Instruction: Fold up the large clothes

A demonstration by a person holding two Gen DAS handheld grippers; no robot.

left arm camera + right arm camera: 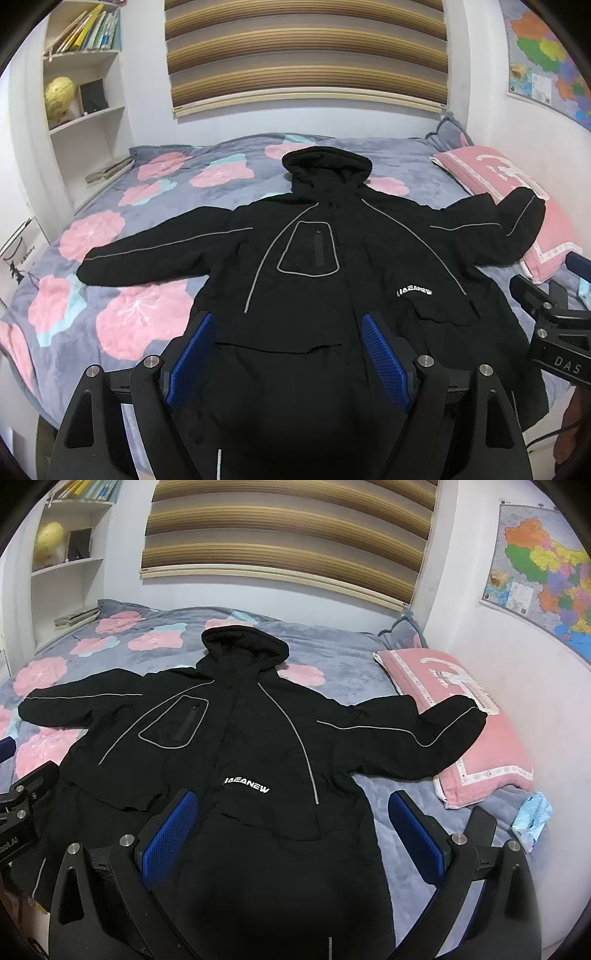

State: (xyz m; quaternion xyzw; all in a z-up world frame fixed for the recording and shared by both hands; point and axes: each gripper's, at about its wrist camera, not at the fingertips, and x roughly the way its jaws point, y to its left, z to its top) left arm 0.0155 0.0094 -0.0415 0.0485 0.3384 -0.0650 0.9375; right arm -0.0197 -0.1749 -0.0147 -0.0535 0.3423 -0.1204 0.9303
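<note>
Both claws are spread wide with nothing in them: left gripper (288, 354) and right gripper (291, 830) hover over the lower half of the black hooded jacket (332, 258). It's laid front-up on the flowery bedspread (110, 295), sleeves out. One cuff rests on the pink pillow (480, 738). Crumpled blue tissue (532, 819) beside the pillow.

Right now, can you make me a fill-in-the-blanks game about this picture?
1. The black jacket lies spread out on the ____.
2. One sleeve rests on the ____ pillow.
3. Both the left gripper and the right gripper are ____.
4. On the shelf sits a yellow ____.

Missing words: bed; pink; open; globe
</note>
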